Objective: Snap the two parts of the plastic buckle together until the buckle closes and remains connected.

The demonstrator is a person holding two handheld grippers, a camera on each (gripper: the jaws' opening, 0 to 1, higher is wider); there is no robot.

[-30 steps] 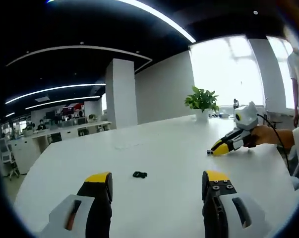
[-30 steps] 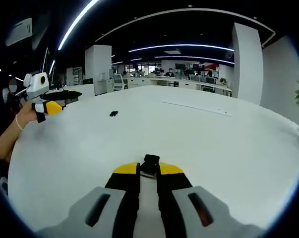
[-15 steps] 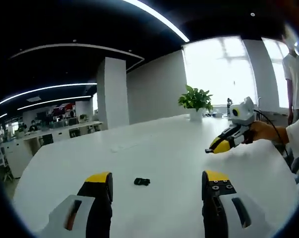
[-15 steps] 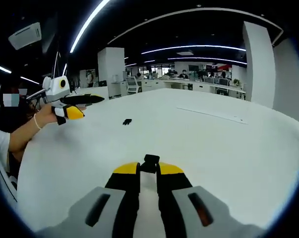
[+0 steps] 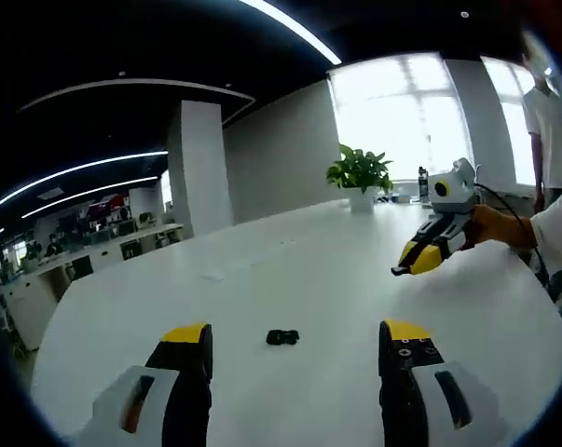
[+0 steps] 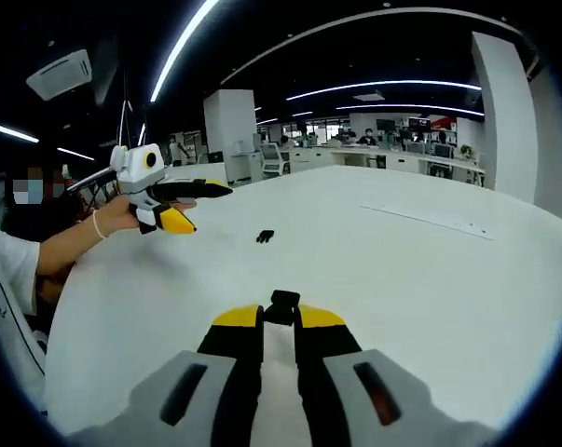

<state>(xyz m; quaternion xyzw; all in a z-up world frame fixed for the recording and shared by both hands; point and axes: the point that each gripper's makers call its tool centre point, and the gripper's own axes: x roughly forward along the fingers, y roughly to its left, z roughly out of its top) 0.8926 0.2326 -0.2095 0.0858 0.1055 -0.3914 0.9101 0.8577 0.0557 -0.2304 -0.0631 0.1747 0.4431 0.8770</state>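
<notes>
Left gripper (image 5: 294, 349) held above the white table (image 5: 336, 289), jaws spread wide, nothing between them. One black buckle part (image 5: 282, 337) lies on the table just ahead of it. Right gripper (image 6: 279, 321) raised off the table, jaws clamped on the second buckle part (image 6: 281, 304).

The buckle part (image 6: 281, 308) clamped in the right gripper (image 6: 281, 328) is mostly hidden between the jaws; only its black tip is seen. The other buckle part (image 5: 282, 337) on the table (image 5: 290, 279) is too small for its shape to be made out.
</notes>
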